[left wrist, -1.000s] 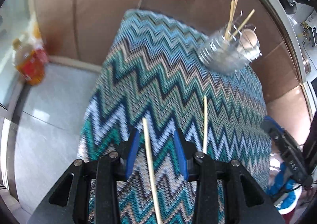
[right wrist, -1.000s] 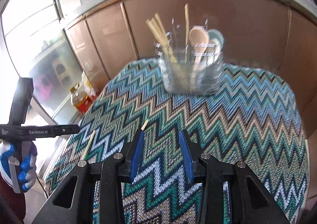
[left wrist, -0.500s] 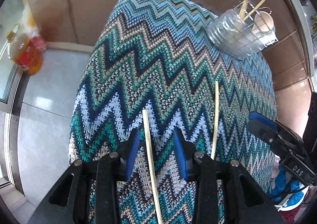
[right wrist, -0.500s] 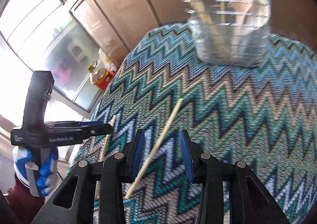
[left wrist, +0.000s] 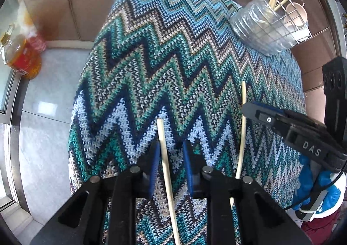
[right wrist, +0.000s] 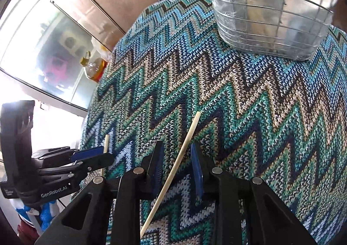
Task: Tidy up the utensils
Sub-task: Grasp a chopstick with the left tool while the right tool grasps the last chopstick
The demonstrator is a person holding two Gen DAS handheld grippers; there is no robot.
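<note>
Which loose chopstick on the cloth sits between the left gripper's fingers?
The chopstick between the left gripper pads, nearer the cloth's floor-side edge; the other chopstick lies under the right gripper.

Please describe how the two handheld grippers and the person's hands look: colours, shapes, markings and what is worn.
Both the left gripper and right gripper are black plastic with blue ribbed pads and silver pivot bolts. White lettering reads "GenRobot.AI" on the left one, "DAS" on the right. A black cable hangs below the right one. Blue-and-white gloves cover the hands.

Daylight is pouring through glass doors [right wrist: 32,49] at left, brown cabinets [left wrist: 91,2] are running behind a zigzag-knit-covered table [left wrist: 173,60], pale tiled floor [left wrist: 47,114] is gleaming, an oil bottle [left wrist: 20,56] is standing there.
</note>
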